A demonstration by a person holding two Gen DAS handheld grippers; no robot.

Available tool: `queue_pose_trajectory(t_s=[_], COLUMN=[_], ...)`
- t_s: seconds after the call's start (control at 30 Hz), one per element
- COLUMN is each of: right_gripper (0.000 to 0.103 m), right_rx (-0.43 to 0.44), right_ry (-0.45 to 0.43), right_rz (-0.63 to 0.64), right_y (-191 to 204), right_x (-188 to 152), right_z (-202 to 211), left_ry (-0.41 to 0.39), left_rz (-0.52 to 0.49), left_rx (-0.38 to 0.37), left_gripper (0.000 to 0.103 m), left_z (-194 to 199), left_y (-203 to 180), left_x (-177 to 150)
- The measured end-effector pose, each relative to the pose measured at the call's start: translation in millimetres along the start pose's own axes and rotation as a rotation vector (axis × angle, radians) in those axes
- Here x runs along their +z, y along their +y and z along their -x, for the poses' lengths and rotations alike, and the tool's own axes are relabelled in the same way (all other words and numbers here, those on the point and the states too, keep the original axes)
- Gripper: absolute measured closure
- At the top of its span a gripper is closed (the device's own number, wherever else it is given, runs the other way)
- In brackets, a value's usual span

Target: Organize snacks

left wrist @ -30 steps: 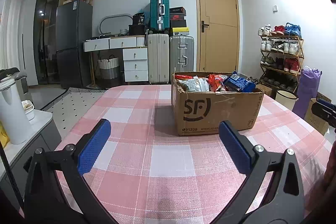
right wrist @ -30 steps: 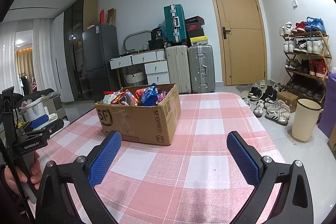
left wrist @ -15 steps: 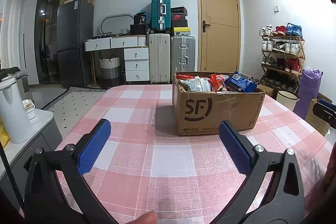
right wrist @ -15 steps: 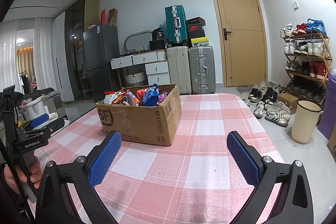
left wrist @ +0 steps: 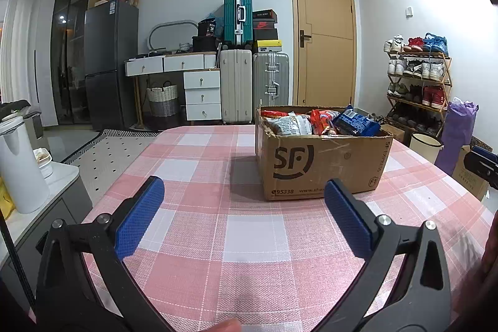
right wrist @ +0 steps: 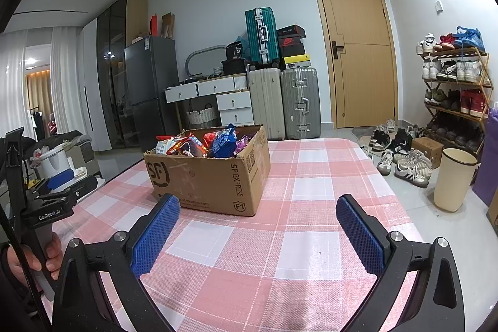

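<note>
A brown cardboard box (left wrist: 320, 164) (right wrist: 214, 179) marked SF stands on the pink checked tablecloth (left wrist: 249, 232) (right wrist: 298, 238). Several snack packets fill it, among them a blue one (left wrist: 354, 122) (right wrist: 222, 140), a red one (left wrist: 320, 120) and a white one (left wrist: 289, 124). My left gripper (left wrist: 242, 213) is open and empty, a short way in front of the box. The box sits ahead and to the left of my right gripper (right wrist: 258, 232), also open and holding nothing. The left gripper's body (right wrist: 53, 204), held by a hand (right wrist: 46, 254), shows at the left of the right wrist view.
A white kettle (left wrist: 18, 167) stands on a side counter left of the table. Behind the table are suitcases (left wrist: 238, 86), white drawers (left wrist: 199, 95) and a door (left wrist: 323, 33). A shoe rack (right wrist: 454, 89), loose shoes and a cream bin (right wrist: 451, 179) are on the right.
Both views have drifted only slightly; the box sits a touch closer and higher in frame. A fingertip now shows at the bottom edge of the left wrist view.
</note>
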State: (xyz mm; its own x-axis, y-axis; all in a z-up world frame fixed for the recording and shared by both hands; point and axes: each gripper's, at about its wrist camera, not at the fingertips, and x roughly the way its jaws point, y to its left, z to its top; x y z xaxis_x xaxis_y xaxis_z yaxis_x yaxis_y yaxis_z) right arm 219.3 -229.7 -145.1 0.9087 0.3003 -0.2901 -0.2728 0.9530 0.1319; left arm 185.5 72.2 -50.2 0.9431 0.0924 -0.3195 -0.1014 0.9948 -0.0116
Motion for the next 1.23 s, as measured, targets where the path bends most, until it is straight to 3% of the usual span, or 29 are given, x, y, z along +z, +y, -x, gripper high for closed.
queue_pose_trajectory(t_s=[1.23], right_gripper=[0.001], right_rx=[0.009], right_ry=[0.001], right_rz=[-0.007], right_y=[-1.5], right_x=[-2.8], right_z=[-2.9], left_ry=[0.001], left_rz=[0.001], left_rx=[0.000], left_gripper=[0.000], left_z=[-1.8], left_y=[1.6], left_x=[-0.2])
